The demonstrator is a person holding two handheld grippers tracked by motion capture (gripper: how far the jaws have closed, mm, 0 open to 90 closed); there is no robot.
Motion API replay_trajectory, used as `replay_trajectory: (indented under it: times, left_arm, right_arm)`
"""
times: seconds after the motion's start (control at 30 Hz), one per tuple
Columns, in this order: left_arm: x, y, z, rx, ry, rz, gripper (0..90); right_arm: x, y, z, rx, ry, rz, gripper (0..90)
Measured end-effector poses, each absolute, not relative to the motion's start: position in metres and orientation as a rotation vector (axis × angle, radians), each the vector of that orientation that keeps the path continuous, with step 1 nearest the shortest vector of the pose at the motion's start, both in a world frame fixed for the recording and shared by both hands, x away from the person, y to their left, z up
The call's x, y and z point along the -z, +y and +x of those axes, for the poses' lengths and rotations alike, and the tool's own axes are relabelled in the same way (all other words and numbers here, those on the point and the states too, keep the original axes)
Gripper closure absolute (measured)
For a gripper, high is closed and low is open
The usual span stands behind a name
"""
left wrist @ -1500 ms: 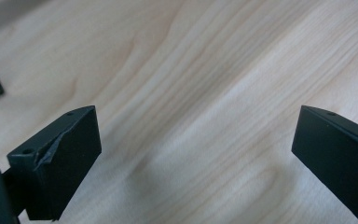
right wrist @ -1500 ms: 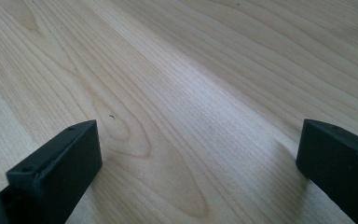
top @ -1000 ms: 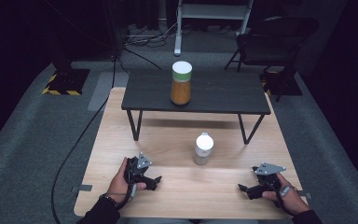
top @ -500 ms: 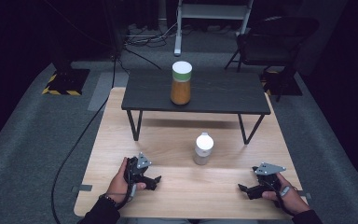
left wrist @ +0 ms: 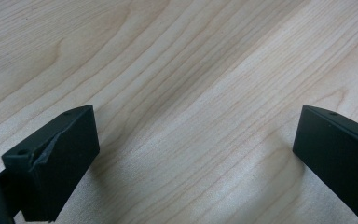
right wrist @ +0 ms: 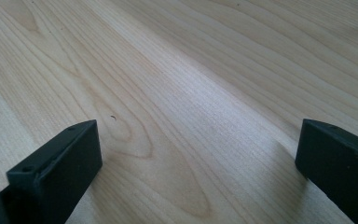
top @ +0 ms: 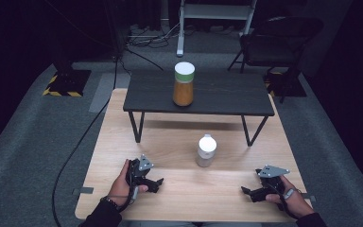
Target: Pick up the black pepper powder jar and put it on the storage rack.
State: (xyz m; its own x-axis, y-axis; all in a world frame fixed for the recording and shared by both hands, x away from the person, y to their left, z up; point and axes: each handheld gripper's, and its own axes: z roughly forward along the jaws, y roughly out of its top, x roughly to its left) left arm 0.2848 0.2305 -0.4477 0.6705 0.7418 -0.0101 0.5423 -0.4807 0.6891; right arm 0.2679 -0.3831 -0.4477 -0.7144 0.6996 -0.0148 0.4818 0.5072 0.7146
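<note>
1. Left gripper (top: pixel 157 182), held in the left hand (top: pixel 121 182) at the near edge of the wooden table (top: pixel 179 142), to the near left of the small white bottle (top: pixel 206 150); jaws spread wide, with only bare wood grain between them in the left gripper view.
2. Right gripper (top: pixel 246 193), held in the right hand (top: pixel 290 198) at the same near edge, to the near right of the small white bottle; jaws also wide apart, nothing between them, bare wood in the right gripper view.
3. Both grippers low over the wood, tips pointing inward toward each other, well apart from the bottle and from one another.
4. Small white bottle, upright on the wooden table with a white cap, about in the middle between the two grippers but farther away, just in front of the low black table (top: pixel 217 94).
5. Beyond the bottle, standing on top of the low black table: orange jar (top: pixel 184 84) with white lid, upright, slightly to the left.
6. Behind the black table, on the grey floor: dark folding chair (top: pixel 274 40) to the far right, cables and a white stand farther back.
</note>
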Motion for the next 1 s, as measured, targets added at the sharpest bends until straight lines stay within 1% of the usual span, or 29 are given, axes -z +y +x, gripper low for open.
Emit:
replay_trajectory:
  times: [0.2,0.63,1.0]
  left_arm:
    - [0.448,0.23,0.285,-0.382,0.985,2.207,0.4]
    - [0.447,0.23,0.285,-0.381,0.985,2.208,0.4]
    - [0.447,0.23,0.285,-0.381,0.986,2.207,0.4]
  right_arm:
    - [0.444,-0.376,0.264,-0.984,2.447,0.952,1.1]
    - [0.43,-0.374,0.252,-1.089,2.345,0.944,1.4]
    - [0.423,-0.366,0.254,-1.151,2.313,0.938,1.4]
